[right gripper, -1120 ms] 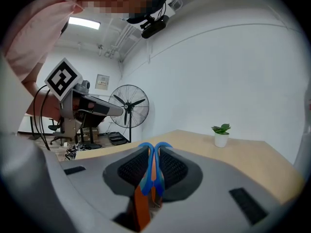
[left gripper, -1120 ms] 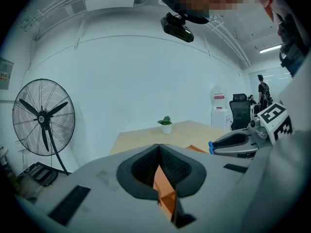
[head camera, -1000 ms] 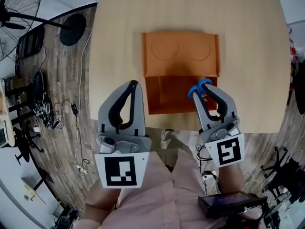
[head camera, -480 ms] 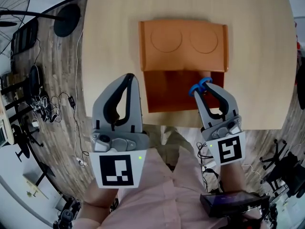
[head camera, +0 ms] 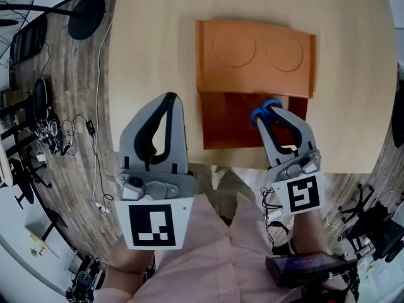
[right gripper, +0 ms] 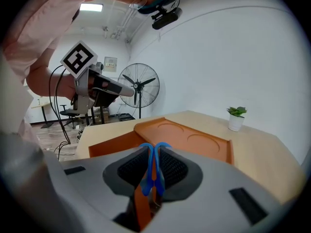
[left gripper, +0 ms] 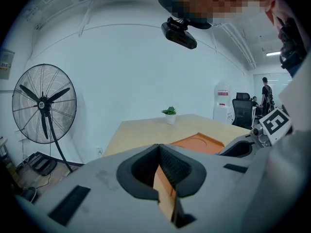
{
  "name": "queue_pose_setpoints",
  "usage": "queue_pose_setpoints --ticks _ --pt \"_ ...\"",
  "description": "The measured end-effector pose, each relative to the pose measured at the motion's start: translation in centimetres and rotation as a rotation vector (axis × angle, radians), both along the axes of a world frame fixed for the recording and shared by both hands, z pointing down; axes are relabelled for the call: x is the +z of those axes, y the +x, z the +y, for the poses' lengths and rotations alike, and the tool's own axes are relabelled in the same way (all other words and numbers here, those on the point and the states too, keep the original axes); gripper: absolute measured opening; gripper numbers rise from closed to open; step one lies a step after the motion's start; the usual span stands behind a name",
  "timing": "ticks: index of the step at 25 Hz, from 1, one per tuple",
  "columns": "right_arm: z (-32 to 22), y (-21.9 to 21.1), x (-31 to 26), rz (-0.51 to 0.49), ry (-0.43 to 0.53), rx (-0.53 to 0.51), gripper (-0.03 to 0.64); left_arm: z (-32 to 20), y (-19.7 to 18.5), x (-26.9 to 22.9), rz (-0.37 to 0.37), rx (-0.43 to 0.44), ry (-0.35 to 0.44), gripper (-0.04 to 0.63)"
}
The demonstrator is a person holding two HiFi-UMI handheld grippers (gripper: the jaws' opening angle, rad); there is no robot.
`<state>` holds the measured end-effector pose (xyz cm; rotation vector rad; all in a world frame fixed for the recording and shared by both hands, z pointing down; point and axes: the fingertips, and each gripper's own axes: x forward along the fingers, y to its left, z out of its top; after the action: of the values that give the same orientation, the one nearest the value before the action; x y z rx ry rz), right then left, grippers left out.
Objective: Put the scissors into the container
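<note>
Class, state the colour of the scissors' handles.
Blue; the scissors show best in the right gripper view.

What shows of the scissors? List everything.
The scissors show only two blue handle loops, smooth like plastic, pressed side by side. The right gripper is shut on them, a dark ribbed pad against each loop. The blades are hidden below the jaws. In the head view the loops hang over the orange container's near, deeper section.
</note>
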<state>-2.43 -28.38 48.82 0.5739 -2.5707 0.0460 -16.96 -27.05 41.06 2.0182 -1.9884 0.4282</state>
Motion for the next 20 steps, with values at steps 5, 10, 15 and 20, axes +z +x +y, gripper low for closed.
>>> queue_pose_setpoints --ticks 5,10,15,20 --pt "1.0 -1.1 2.3 0.122 -0.028 -0.098 0.074 0.4 -1.2 0.9 0.015 -0.019 -0.011 0.009" --pt "1.3 -1.9 4.5 0.248 -0.088 -0.140 0.074 0.5 -2.3 1.3 0.027 -0.034 -0.011 0.009" --pt "1.9 -2.4 5.8 0.306 -0.139 -0.174 0.075 0.7 -3.3 1.4 0.034 -0.054 -0.011 0.009" --pt "2.3 -2.4 6.4 0.333 -0.158 -0.184 0.078 1.0 -3.5 1.4 0.033 -0.060 -0.008 0.009"
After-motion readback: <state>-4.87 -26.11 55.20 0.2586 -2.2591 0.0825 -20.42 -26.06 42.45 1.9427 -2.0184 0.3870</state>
